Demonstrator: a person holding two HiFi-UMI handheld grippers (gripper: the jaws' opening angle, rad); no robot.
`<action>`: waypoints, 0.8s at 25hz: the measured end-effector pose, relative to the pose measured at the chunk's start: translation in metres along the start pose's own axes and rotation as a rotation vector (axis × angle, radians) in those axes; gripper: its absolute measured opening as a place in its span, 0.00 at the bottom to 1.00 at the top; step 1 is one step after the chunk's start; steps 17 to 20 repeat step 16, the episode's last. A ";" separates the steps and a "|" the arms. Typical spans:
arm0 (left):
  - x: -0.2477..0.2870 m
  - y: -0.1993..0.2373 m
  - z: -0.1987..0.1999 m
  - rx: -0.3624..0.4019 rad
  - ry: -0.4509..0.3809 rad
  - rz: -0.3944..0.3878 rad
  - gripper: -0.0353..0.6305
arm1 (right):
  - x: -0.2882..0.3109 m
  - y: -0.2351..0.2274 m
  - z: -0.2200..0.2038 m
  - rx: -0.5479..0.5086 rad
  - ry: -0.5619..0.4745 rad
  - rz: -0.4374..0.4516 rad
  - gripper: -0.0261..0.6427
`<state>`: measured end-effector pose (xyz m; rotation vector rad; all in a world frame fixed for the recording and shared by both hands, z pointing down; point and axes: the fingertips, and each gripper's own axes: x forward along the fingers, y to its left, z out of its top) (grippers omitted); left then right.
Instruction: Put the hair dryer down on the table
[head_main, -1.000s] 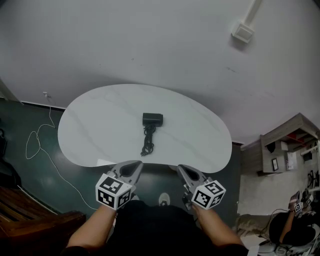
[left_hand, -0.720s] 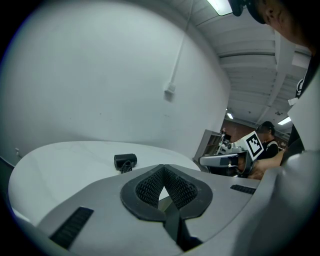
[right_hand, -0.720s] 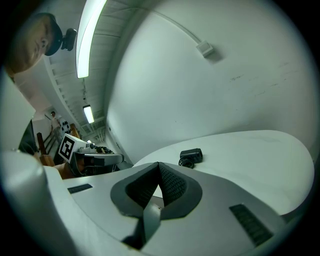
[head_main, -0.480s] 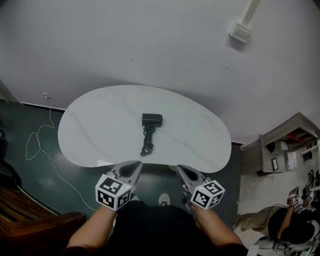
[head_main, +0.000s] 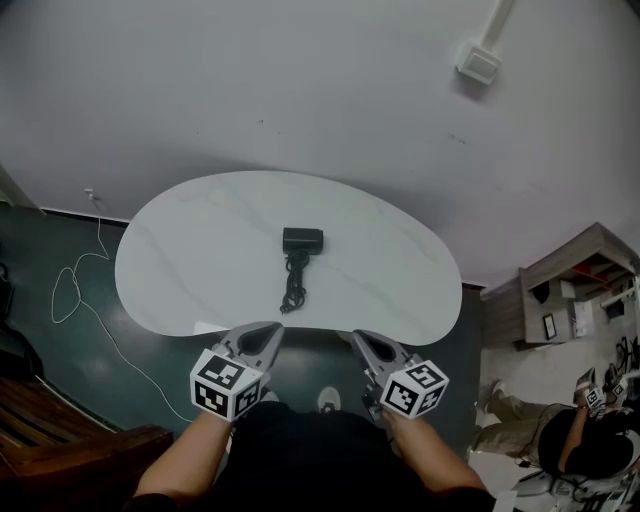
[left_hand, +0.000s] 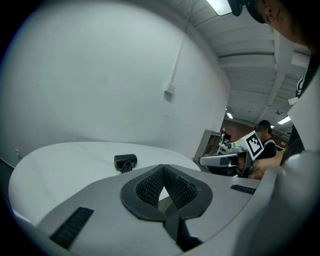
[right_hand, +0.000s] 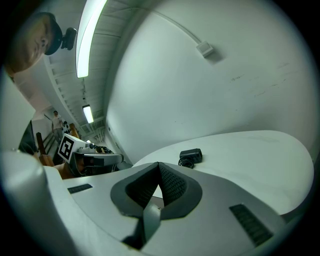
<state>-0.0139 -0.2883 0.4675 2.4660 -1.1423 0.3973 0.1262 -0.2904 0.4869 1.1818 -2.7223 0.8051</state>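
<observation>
There, a small black hair dryer (head_main: 302, 240) lay near the middle of a white oval table (head_main: 190, 250), its dark cord (head_main: 295, 285) bunched on the person's side. The grey left gripper (head_main: 262, 337) and grey right gripper (head_main: 368, 345) hung at the table's near edge, well apart from the dryer. Each had its jaws pressed together, holding nothing.

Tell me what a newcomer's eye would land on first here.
A small black hair dryer lies alone near the middle of the white oval table, its cord bunched on the near side. At the table's near edge, the left gripper and right gripper hover side by side, both shut and empty.
</observation>
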 end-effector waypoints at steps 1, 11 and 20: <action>0.000 -0.001 0.000 0.000 0.000 -0.001 0.07 | 0.000 0.000 0.000 0.000 0.000 -0.002 0.05; 0.001 -0.001 0.001 0.001 -0.003 -0.003 0.07 | 0.000 -0.002 -0.003 0.000 0.007 -0.009 0.05; 0.000 0.001 0.004 -0.001 -0.003 -0.002 0.07 | 0.002 -0.001 -0.001 0.001 0.009 -0.009 0.05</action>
